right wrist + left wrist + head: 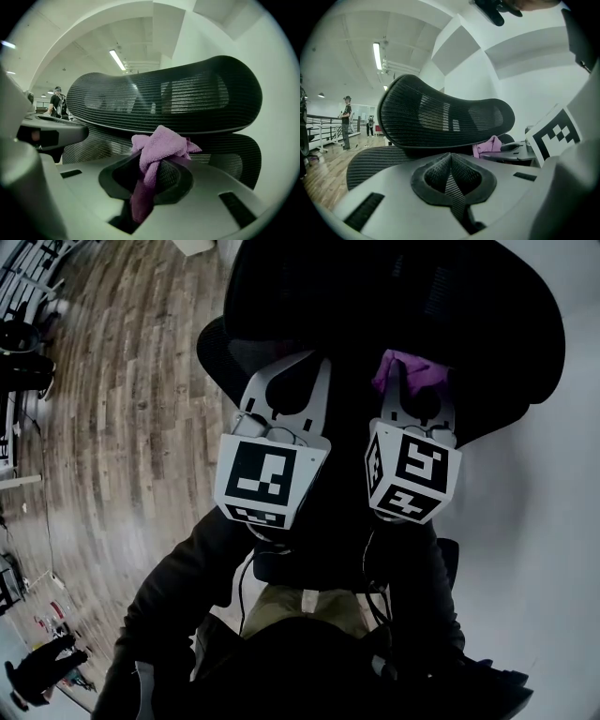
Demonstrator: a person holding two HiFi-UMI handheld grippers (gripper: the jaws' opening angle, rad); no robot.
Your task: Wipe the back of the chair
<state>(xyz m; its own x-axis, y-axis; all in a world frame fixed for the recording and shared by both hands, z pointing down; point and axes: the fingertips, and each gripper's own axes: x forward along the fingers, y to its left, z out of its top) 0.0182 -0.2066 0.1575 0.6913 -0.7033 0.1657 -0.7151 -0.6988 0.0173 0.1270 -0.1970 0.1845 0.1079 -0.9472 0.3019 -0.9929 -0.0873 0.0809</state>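
Head view: both grippers are raised side by side in front of the black mesh chair point(403, 306), which stands on a wood-plank floor point(122, 399) next to a white wall point(553, 521).

Left gripper point(298, 381): in the left gripper view its jaws are pressed together with nothing between them point(450, 159). It points at the curved mesh headrest point(440, 117), with the chair back point(375, 166) below that.

Right gripper point(415, 382): the jaws are clamped on a bunched purple cloth point(159, 145). One tail of the cloth hangs down between the jaws and the rest puffs out above the tips. The cloth point(405, 371) sits at the seam where the headrest point(164, 101) meets the mesh back point(229, 152). Whether it touches the mesh cannot be told.

The left gripper view shows the cloth point(487, 145) to the right of its jaws.

Background: a person point(345, 123) stands far off by a railing.
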